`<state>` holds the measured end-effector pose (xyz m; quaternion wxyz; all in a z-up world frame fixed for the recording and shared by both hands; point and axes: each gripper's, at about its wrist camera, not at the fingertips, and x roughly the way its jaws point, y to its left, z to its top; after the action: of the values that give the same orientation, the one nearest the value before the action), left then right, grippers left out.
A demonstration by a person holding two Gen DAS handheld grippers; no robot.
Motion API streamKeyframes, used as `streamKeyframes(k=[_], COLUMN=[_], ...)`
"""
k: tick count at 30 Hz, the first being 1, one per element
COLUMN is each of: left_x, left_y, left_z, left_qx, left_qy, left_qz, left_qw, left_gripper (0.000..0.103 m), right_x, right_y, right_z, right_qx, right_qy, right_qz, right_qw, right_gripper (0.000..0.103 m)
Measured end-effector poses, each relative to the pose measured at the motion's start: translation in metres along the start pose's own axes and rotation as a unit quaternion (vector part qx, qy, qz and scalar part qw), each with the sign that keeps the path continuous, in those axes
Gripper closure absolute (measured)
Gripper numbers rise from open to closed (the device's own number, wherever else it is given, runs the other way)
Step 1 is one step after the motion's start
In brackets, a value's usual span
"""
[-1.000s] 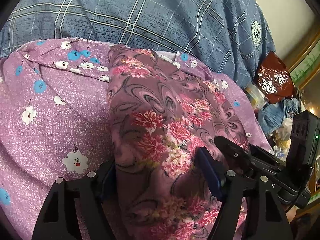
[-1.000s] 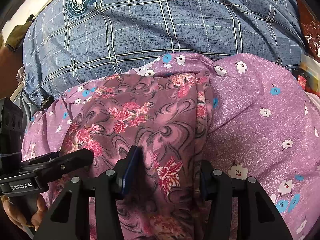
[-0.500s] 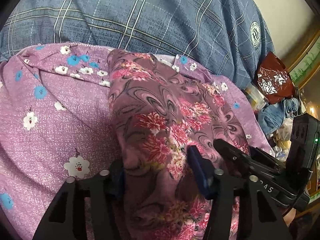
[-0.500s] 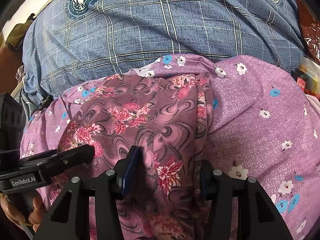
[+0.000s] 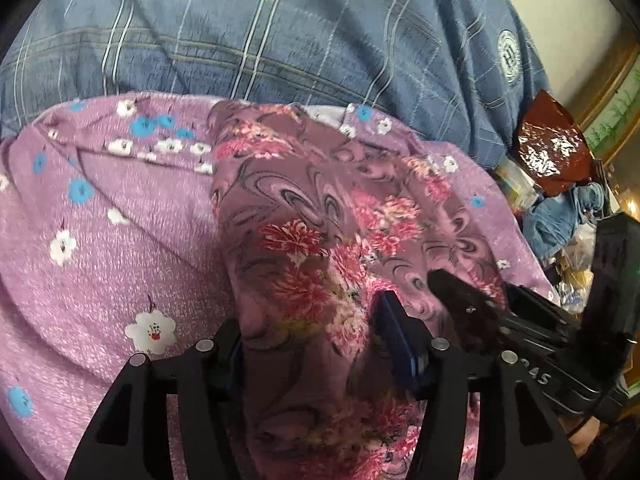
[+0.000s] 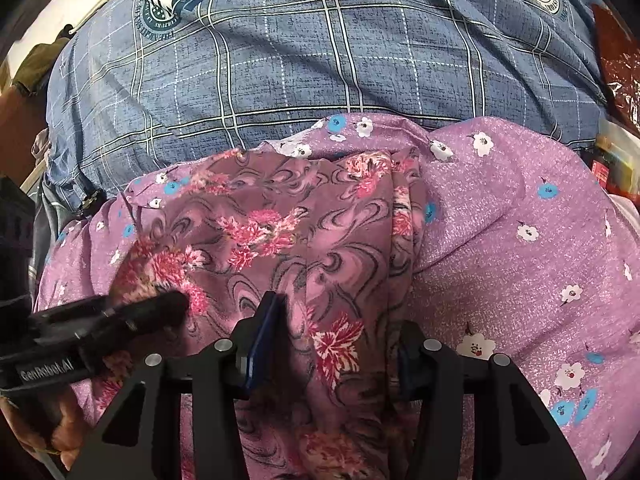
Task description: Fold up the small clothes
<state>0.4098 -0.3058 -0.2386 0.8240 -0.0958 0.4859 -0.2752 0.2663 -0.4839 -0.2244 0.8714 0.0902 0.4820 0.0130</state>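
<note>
Dark floral garment [image 5: 320,248] lies folded into a long strip on a lilac flowered cloth [image 5: 120,248]; the cloth serves as landmark. The strip runs down the cloth's middle, its far end close to the edge that meets a person's blue checked shirt [image 5: 300,32].

Left tool [image 5: 316,344]: strip passes between its blue pads. Jaws are opening. A second ago they stood wider, half a second ago tighter, now partly spread again. Left pad hidden behind the strip's edge, right pad sits against the fabric; it looks like a grip on the dark floral garment.

Right tool [image 6: 340,344]: straddles the strip's right-hand folds, near the lower middle of the cloth. Pads close against the fabric on both sides, grasping the dark floral garment. Width and position unchanged from earlier frames.

In the right wrist view the left tool's black tip has slid slightly further onto the strip. Garment folds themselves look the same. A brown foil bag [image 5: 552,144] lies beyond the cloth's right edge.
</note>
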Motion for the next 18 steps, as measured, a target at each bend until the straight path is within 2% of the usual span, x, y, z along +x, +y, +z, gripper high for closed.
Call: streamKeyframes(k=[2,5,11,18], left_x=[0.000,-0.005,-0.012,-0.024], left_y=[0.000,-0.001,-0.002,-0.009], left_z=[0.002,0.002,0.001,-0.003], left_qx=[0.000,0.005,0.011,0.026], left_qy=[-0.003,-0.014,-0.023,-0.032], left_qz=[-0.002,-0.002,-0.001,0.003], left_qw=[1.0000,0.9999,0.9997,0.9991], left_gripper=[0.047,0.057,0.067,0.071], right_x=[0.000,-0.001,-0.003,-0.010], right_y=[0.002,0.001,0.002,0.006], right_z=[0.000,-0.001,-0.001,-0.002], right_qx=[-0.004,-0.002,-0.002,-0.010], right_qy=[-0.002,-0.002,-0.006,-0.019], right_qz=[-0.004,-0.003,-0.007,-0.014], right_qw=[1.000,1.000,1.000,1.000], right_gripper=[0.053,0.053,0.057,0.064])
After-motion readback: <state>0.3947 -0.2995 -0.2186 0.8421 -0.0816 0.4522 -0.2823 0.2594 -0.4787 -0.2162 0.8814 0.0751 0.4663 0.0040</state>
